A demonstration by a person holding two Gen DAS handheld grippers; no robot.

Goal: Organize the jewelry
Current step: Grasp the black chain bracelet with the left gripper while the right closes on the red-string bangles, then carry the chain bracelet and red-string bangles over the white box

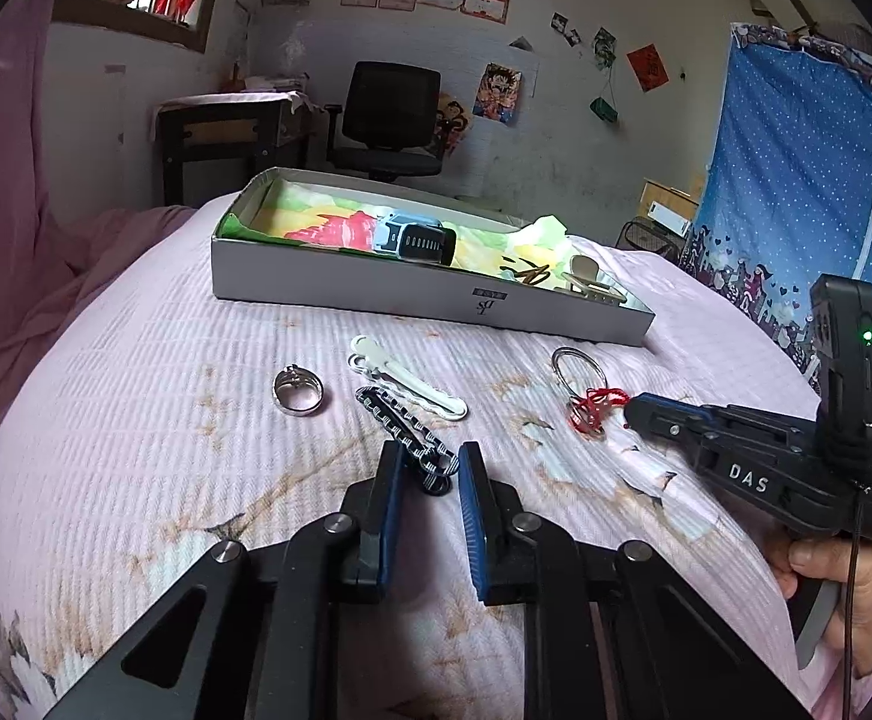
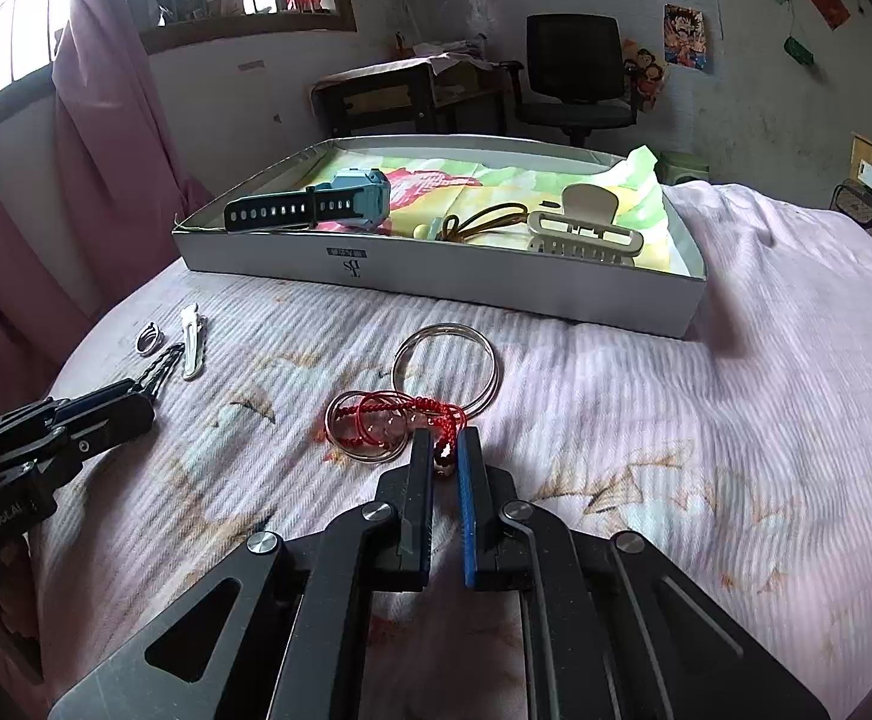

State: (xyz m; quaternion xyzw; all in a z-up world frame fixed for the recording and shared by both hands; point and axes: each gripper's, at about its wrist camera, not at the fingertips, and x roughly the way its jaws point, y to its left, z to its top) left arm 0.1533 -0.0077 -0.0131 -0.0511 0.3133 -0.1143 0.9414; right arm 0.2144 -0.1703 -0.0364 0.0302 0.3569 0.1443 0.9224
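Note:
On the pink bedspread lies a black-and-white patterned hair clip (image 1: 403, 420). My left gripper (image 1: 430, 462) is shut on its near end, and the right wrist view shows the same grip (image 2: 142, 396). A red cord bracelet (image 2: 400, 414) with clear pinkish beads lies beside a silver bangle (image 2: 445, 363). My right gripper (image 2: 443, 450) is shut on the cord's beaded end. Loose on the spread are a silver ring (image 1: 298, 390) and a white hair clip (image 1: 406, 384). The open white box (image 1: 424, 294) holds a blue watch (image 1: 415, 240), a cream claw clip (image 2: 586, 228) and a brown cord (image 2: 484, 219).
The box has a colourful paper lining and stands across the bed beyond the loose pieces. A hand (image 1: 838, 582) holds the right gripper's handle. Pink curtains hang at the left; a black office chair (image 1: 391, 120) and a desk stand behind the bed.

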